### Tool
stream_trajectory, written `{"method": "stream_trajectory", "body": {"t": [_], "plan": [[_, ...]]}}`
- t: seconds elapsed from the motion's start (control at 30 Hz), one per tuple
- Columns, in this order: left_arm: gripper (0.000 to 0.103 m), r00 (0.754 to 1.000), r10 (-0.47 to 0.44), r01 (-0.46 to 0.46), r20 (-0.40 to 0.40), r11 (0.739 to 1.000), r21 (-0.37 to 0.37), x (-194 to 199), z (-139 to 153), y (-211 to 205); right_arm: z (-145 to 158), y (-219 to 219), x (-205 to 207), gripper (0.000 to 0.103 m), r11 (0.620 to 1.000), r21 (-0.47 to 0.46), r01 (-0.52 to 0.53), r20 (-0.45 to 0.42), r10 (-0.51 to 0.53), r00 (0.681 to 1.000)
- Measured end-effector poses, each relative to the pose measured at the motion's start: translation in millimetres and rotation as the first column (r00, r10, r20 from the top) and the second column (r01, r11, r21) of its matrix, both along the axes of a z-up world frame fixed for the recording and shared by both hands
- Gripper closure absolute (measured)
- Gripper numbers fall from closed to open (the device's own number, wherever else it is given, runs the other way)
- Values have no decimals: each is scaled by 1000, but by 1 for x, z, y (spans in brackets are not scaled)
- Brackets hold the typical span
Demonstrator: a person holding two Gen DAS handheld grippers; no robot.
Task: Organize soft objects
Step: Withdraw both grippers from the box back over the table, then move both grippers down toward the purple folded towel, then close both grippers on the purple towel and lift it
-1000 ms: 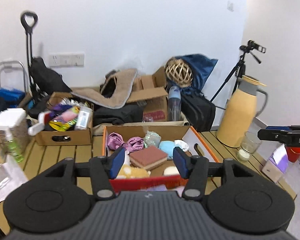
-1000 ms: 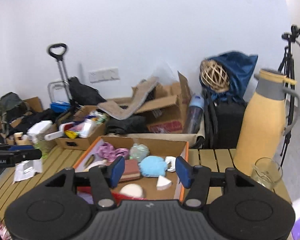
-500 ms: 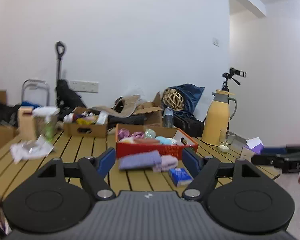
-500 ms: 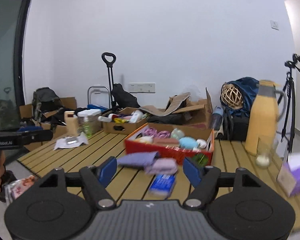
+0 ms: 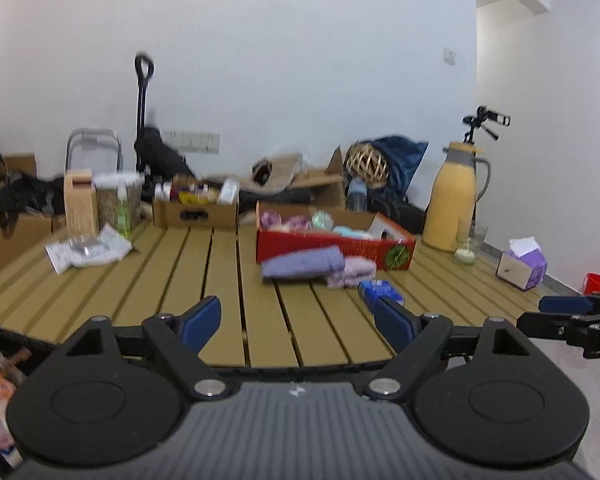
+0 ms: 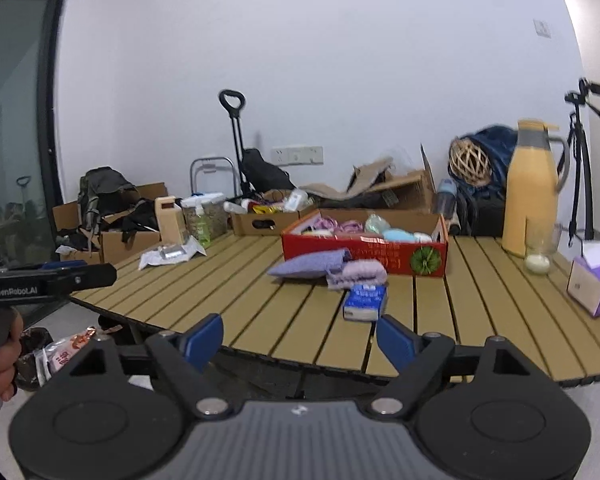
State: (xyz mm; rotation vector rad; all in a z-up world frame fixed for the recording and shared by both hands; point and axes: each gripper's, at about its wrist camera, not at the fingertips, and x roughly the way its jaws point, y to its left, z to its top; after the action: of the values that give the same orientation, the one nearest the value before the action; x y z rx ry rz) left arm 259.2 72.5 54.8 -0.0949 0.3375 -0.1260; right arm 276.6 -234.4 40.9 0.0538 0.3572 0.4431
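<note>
On the slatted table (image 6: 236, 300) the red box (image 6: 364, 254) already held several soft items: purple scrunchie-like pieces, a teal ball and a pale blue puff, as far as the blur allowed. Left outside it were a folded lavender towel (image 6: 310, 266) lying against the box front, a pink cloth (image 6: 358, 274) touching it, and a blue tissue pack (image 6: 364, 300) just in front of those. I judged the sort partly done, with these three pieces outstanding if they belong in the box. My left gripper (image 5: 298, 322) was spread wide and empty, held back near the table's front edge. My right gripper (image 6: 300, 340) was likewise wide and empty, off the table edge, well apart from the cloths.
</note>
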Motion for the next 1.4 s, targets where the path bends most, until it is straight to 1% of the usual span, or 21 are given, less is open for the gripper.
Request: {"method": "stream_trajectory", "body": {"t": [0.13,0.3,0.37,0.47,0.6,0.7,0.73,0.77,0.83,0.87,0.9,0.93,0.97,1.0,1.03,1.07,1.1,1.17,1.23,1.33,1.4], "plan": [[18,995,10,-13,-98,999,-34,46,-24,3,-24,1,29,20,1000,19,20,-73,-19,997],[19,990,9,-20,-141,996,-81,115,-39,10,-48,7,83,20,998,39,54,-149,-48,988],[25,988,13,-28,-154,995,-97,150,-40,13,-49,12,112,20,997,51,58,-160,-50,986],[27,989,13,-32,-149,991,-129,207,-43,18,-44,25,163,21,997,61,52,-151,-42,988],[28,978,-2,-35,-210,985,-171,279,-58,26,-37,47,236,22,997,64,41,-131,-33,991],[32,967,-10,-42,-254,979,-198,316,-74,30,-40,67,296,29,997,68,27,-163,-16,986],[35,966,-30,-30,-258,973,-227,325,-79,32,-43,73,314,32,997,77,22,-176,-8,984],[40,964,-59,-11,-260,966,-259,331,-84,35,-46,79,332,33,996,85,21,-190,-4,982],[48,955,-101,11,-280,952,-307,339,-93,38,-54,92,358,36,997,73,15,-203,0,979],[56,949,-117,17,-291,946,-324,342,-99,39,-59,100,373,38,998,58,13,-232,0,973],[61,947,-124,20,-295,943,-331,342,-100,39,-64,104,381,45,999,53,9,-249,4,968],[64,950,-126,25,-285,943,-333,341,-99,40,-69,108,387,53,999,53,7,-264,8,964],[72,955,-132,35,-267,941,-337,339,-99,40,-75,111,389,58,999,50,-5,-271,19,962],[76,955,-138,44,-263,941,-335,339,-98,38,-78,113,388,67,999,40,-16,-264,26,964],[82,954,-143,50,-264,943,-328,339,-98,37,-81,115,387,80,999,29,-23,-247,29,969],[90,954,-148,59,-259,944,-325,338,-98,36,-82,118,385,87,999,14,-31,-232,34,972],[91,957,-148,62,-251,945,-322,337,-98,35,-82,119,383,91,999,2,-42,-220,42,975],[94,962,-145,68,-231,947,-315,333,-95,34,-80,123,378,95,998,-13,-63,-180,60,982],[94,967,-133,63,-216,951,-301,325,-90,33,-77,125,372,96,997,-20,-81,-150,77,986],[94,974,-128,63,-187,947,-316,297,-72,33,-63,125,349,96,995,-28,-100,-97,97,991],[94,979,-129,75,-158,949,-308,270,-57,30,-53,119,328,96,994,-24,-110,-65,108,992]]}}
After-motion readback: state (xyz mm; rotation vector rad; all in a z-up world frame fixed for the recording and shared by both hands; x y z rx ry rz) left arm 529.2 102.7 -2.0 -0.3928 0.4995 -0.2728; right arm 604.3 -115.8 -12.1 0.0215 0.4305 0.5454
